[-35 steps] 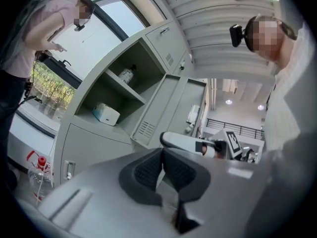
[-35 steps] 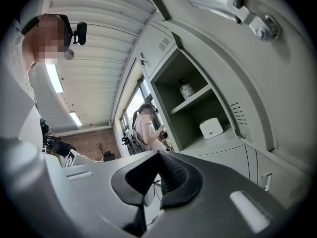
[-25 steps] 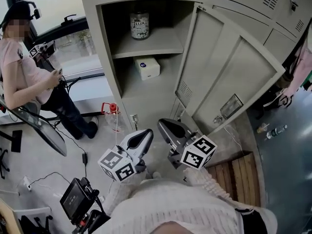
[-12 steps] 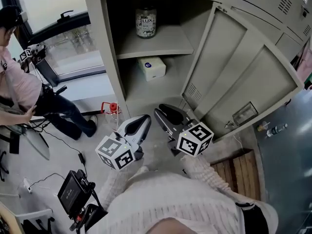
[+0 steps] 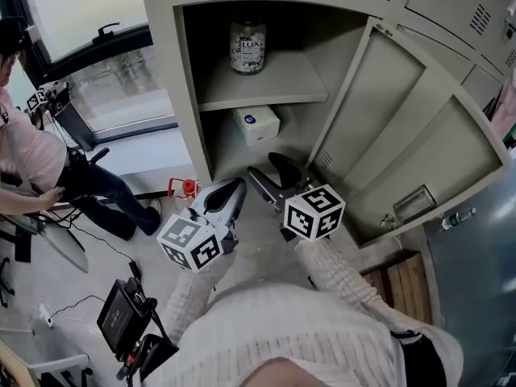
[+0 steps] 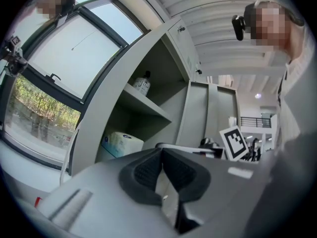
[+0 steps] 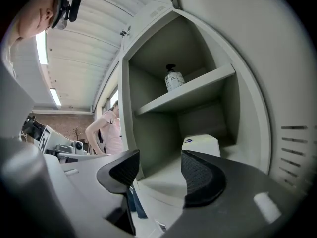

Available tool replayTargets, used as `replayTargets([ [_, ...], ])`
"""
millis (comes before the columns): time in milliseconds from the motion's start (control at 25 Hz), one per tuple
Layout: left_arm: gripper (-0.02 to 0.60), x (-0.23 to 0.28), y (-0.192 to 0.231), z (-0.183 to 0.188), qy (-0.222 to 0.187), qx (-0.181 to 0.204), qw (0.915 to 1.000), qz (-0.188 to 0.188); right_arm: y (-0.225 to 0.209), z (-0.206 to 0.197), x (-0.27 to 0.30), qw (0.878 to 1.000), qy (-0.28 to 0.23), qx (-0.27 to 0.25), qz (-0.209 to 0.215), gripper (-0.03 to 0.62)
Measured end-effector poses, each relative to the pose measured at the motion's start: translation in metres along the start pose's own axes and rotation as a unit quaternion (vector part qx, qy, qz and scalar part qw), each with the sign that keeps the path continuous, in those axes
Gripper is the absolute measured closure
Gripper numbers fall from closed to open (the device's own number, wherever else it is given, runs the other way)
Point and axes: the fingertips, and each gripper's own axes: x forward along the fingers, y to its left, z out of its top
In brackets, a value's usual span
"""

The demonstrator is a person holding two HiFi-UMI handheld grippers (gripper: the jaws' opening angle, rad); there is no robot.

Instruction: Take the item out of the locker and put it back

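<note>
The grey locker (image 5: 173,95) stands open in front of you, its door (image 5: 411,135) swung wide to your right. One shelf (image 5: 266,87) splits the inside into an upper and a lower compartment. Off to your left, a person in a pink top (image 5: 32,160) stands by the window (image 5: 89,22).

Both your grippers point level at the locker and sit just outside its lower compartment, side by side. Your right gripper (image 5: 266,168) is the nearer to the opening. Its jaws have just been opening and now stand apart with nothing between them. In the right gripper view (image 7: 161,170) the gap between the pads frames the floor of the lower compartment, and the pads touch nothing. Your left gripper (image 5: 234,188) is just left of it, in front of the locker's left wall. In the left gripper view (image 6: 161,157) its pads meet at the tips, closed on nothing.

The white pack (image 5: 256,122) lies in the lower compartment, towards the back, apart from both grippers; it shows just above the right jaw in the right gripper view (image 7: 200,145). The bottle (image 5: 247,47) stands upright on the shelf above, near the back wall.
</note>
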Motion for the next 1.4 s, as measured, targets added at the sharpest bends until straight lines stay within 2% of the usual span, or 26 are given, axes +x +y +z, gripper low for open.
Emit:
replayTargets([
  [240,0.574,0.011,0.015,0.000,0.006,0.006,0.9998,0.019,-0.019,0.005,0.025,0.999,0.013,-0.016,-0.037,0.257],
  [560,0.574,0.022,0.020,0.001,0.003,0.010,0.9996,0.024,-0.040,0.007,0.046,0.997,0.031,-0.034,-0.065,0.211],
  [760,0.574,0.024,0.024,-0.001,0.007,0.006,0.9997,0.024,-0.055,0.003,0.058,0.993,0.057,-0.053,-0.094,0.156],
  [1120,0.574,0.028,0.024,-0.002,0.013,0.003,0.9998,0.011,-0.085,0.000,0.077,0.983,0.085,-0.064,-0.149,0.121],
  [1400,0.574,0.030,0.023,-0.005,0.017,0.000,0.9998,0.006,-0.105,0.001,0.090,0.979,0.108,-0.067,-0.162,0.105],
])
